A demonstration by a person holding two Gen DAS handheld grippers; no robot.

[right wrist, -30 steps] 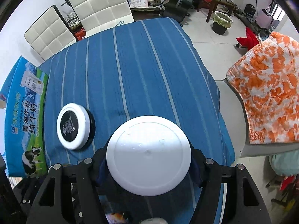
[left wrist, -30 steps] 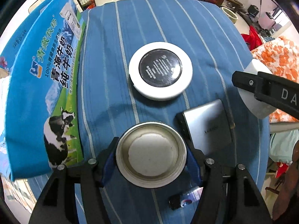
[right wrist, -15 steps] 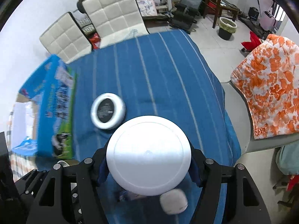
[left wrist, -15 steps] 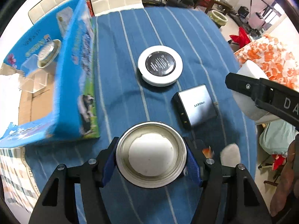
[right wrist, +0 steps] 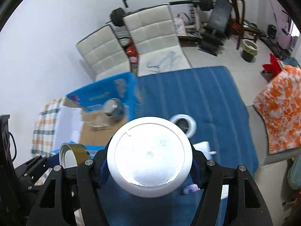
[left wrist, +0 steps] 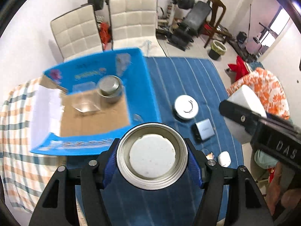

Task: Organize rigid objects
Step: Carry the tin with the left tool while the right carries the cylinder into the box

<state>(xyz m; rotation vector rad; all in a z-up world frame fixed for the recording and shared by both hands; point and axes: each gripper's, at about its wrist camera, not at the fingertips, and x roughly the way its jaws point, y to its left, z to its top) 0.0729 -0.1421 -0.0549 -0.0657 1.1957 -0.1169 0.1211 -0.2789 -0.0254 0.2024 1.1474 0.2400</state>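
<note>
Both grippers have risen well above the blue striped table [left wrist: 188, 75] since a second ago, so the open blue cardboard box [left wrist: 143, 86] now shows its inside, with a metal tin [left wrist: 110, 90] and a clear plastic piece [left wrist: 85, 105]. Judging by this, the carry-to-box step is under way. The right gripper [right wrist: 149, 162] clamps a round white plastic container [right wrist: 149, 156]; the left gripper [left wrist: 152, 156] clamps a silver metal can [left wrist: 152, 155] with a white inner lid. Next, each must travel left over the box, lower, then release.
</note>
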